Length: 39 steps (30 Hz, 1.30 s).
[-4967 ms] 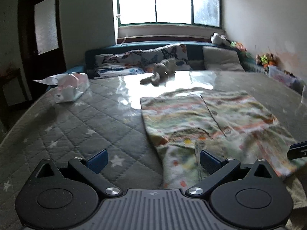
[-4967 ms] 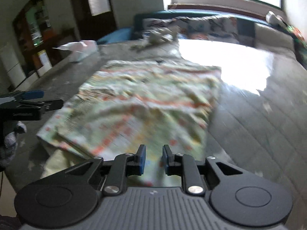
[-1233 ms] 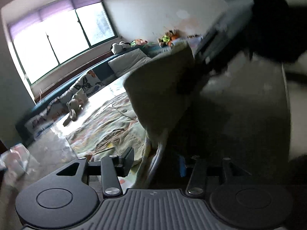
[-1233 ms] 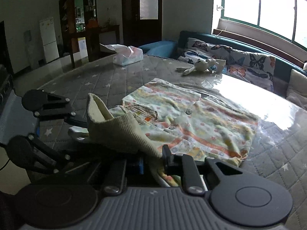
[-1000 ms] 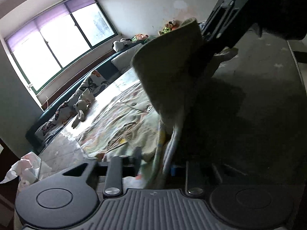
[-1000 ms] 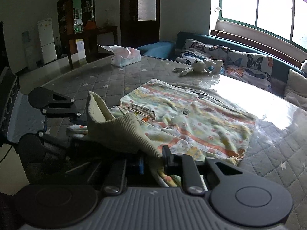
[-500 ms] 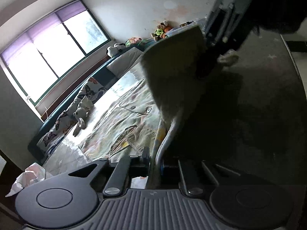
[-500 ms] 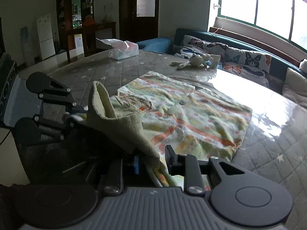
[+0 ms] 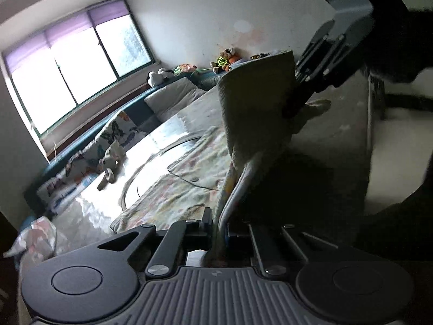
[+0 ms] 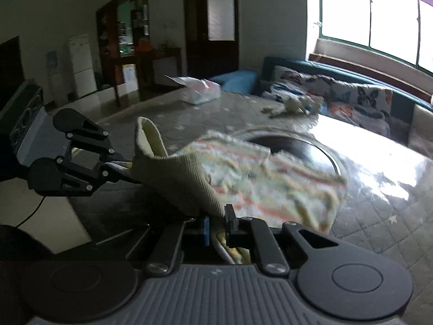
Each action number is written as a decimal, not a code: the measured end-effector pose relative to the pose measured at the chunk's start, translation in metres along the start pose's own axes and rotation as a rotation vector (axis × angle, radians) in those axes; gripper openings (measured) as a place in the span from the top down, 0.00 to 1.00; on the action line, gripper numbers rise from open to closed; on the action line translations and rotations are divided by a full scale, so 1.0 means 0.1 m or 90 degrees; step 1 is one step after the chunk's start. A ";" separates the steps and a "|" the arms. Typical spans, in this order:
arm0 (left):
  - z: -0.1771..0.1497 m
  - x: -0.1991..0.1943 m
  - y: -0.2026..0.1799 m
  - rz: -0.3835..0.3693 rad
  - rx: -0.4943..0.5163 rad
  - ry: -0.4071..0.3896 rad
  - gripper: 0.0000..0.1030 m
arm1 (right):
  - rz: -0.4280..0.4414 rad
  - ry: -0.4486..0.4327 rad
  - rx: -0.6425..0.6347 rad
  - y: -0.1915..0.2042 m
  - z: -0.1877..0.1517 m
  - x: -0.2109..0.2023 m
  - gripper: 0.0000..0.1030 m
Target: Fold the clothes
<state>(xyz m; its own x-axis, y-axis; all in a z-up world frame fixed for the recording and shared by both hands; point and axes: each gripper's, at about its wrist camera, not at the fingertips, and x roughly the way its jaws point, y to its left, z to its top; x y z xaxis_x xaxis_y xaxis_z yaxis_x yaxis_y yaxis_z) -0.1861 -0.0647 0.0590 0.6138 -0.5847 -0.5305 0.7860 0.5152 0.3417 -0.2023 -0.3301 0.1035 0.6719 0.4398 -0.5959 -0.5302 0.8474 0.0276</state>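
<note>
A pale patterned baby garment [image 10: 273, 181] with buttons lies part raised over the quilted table [image 10: 379, 224]. Its ribbed beige cuff [image 10: 178, 178] stands up between the two grippers. My right gripper [image 10: 216, 224] is shut on the garment's edge near the cuff. My left gripper [image 9: 217, 226] is shut on the same edge; it also shows in the right wrist view [image 10: 127, 170]. In the left wrist view the garment [image 9: 186, 187] trails away over the table and the cuff [image 9: 257, 113] rises to the right gripper [image 9: 292, 111].
A tissue pack [image 10: 200, 90] and a plush rabbit [image 10: 292, 107] lie on the far table. A dark round glass turntable [image 10: 303, 146] shows beyond the garment. A sofa with butterfly cushions [image 10: 351, 94] runs under the window. The table edge [image 9: 370, 124] is close on the right.
Both grippers have lifted the garment's edge higher and dragged it toward me, uncovering the round turntable. The left gripper's fingers have closed tighter on the cloth.
</note>
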 end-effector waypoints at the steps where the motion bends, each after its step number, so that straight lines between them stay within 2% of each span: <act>1: 0.02 -0.01 0.03 -0.001 -0.015 0.002 0.91 | -0.001 -0.003 -0.004 0.01 0.04 -0.01 0.91; 6: 0.15 0.13 0.32 0.000 -0.101 0.013 0.91 | -0.017 -0.015 -0.008 -0.10 0.27 0.12 0.92; 12: 0.35 0.52 0.74 0.020 -0.135 0.026 0.91 | -0.038 -0.007 0.004 -0.45 0.65 0.47 0.92; 17: 0.43 1.01 1.14 0.019 -0.159 0.068 0.91 | -0.060 0.015 0.023 -0.83 0.95 0.97 0.92; 21: 0.41 1.39 1.41 0.017 -0.188 0.110 0.87 | -0.074 0.042 0.043 -1.09 1.06 1.41 0.92; 26: 0.25 1.80 1.60 0.033 -0.223 0.161 0.81 | -0.083 0.075 0.089 -1.31 0.99 1.87 0.89; 29: 0.12 1.90 1.70 0.053 -0.260 0.180 0.64 | -0.093 0.083 0.128 -1.42 0.90 2.06 0.82; 30: 0.08 1.91 1.73 0.063 -0.272 0.183 0.53 | -0.098 0.081 0.139 -1.45 0.86 2.09 0.82; 33: 0.00 1.85 1.79 0.079 -0.301 0.178 0.52 | -0.106 0.062 0.173 -1.53 0.75 2.06 0.80; 35: -0.04 1.77 1.81 0.093 -0.315 0.172 0.52 | -0.121 0.047 0.191 -1.57 0.70 1.97 0.64; 37: -0.04 1.68 1.79 0.106 -0.323 0.160 0.53 | -0.132 0.031 0.202 -1.58 0.66 1.85 0.65; 39: -0.06 1.62 1.77 0.117 -0.336 0.148 0.54 | -0.135 0.021 0.209 -1.57 0.59 1.73 0.61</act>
<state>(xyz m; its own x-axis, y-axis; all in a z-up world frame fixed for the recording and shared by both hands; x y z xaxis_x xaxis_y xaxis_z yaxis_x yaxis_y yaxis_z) 0.0520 -0.0642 0.0294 0.6572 -0.3348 -0.6753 0.4898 0.8707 0.0449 0.0277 -0.3696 0.0435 0.7293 0.2398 -0.6408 -0.1841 0.9708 0.1538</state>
